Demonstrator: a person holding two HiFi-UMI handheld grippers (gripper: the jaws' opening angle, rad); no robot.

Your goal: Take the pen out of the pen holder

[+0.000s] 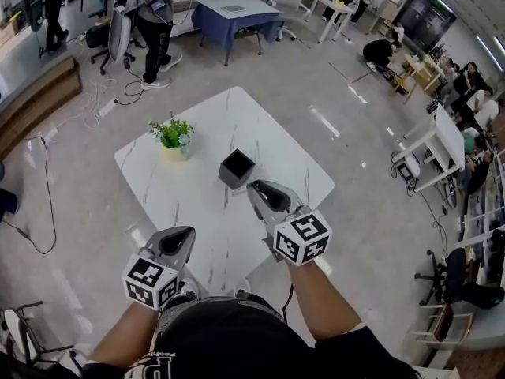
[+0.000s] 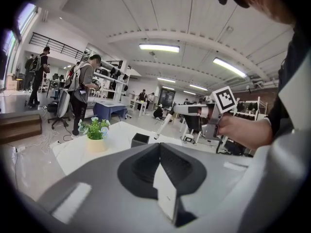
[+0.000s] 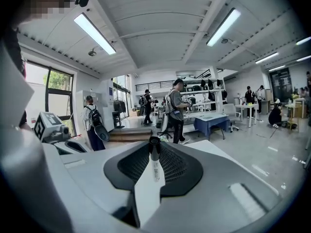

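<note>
The black square pen holder stands near the middle of the white marble table; nothing sticks up out of it. My right gripper hovers just to its near right, shut on a white pen with a black cap. From the left gripper view the pen slants down from the right gripper toward the holder, its tip above the table. My left gripper sits back near the table's front edge, its jaws together with nothing between them.
A small potted plant in a yellow pot stands left of the holder. People, chairs and a blue-covered table fill the room beyond. Cables run over the floor at the left.
</note>
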